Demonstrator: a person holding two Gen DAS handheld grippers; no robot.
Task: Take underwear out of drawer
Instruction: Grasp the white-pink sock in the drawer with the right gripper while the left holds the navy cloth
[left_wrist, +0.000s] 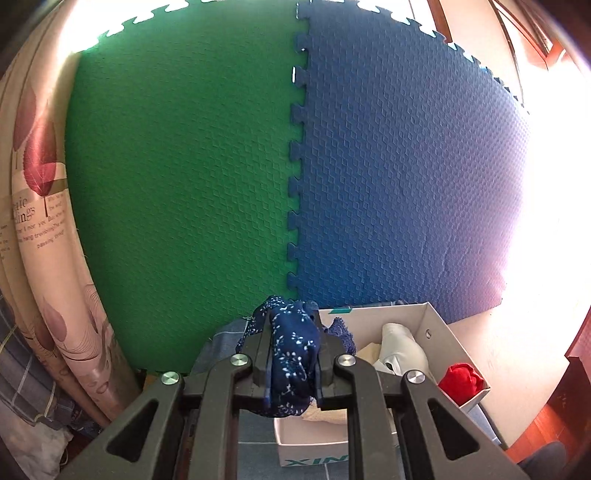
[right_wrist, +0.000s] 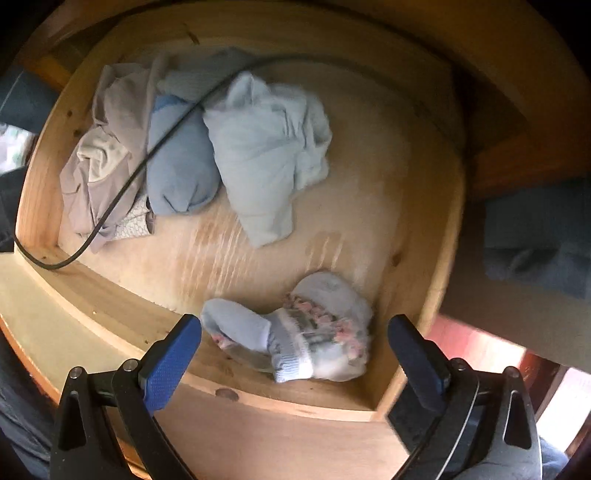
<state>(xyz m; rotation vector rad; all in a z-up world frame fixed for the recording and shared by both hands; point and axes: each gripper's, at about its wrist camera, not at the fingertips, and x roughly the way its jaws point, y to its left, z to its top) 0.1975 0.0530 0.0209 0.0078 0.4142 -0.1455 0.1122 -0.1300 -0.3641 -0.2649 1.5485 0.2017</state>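
My left gripper (left_wrist: 292, 321) is shut on a navy underwear with small white flowers (left_wrist: 291, 354), held above a white cardboard box (left_wrist: 439, 332). The box holds a white garment (left_wrist: 400, 345), a red one (left_wrist: 461, 378) and a dark blue lacy one (left_wrist: 341, 330). My right gripper (right_wrist: 295, 332) points down into an open wooden drawer (right_wrist: 436, 266) with its blue pads (right_wrist: 171, 363) wide open. Between and below them lies a pale blue piece with pink trim (right_wrist: 306, 336), untouched. Further in lie a light blue garment (right_wrist: 266, 155), a blue one (right_wrist: 177, 162) and a grey-beige one (right_wrist: 103, 147).
Green (left_wrist: 177, 166) and blue (left_wrist: 399, 173) foam mats stand behind the box. A leaf-printed curtain (left_wrist: 40, 206) hangs at the left. A black cable (right_wrist: 147, 155) crosses the drawer's left clothes. Blue fabric (right_wrist: 535, 236) lies beside the drawer at right.
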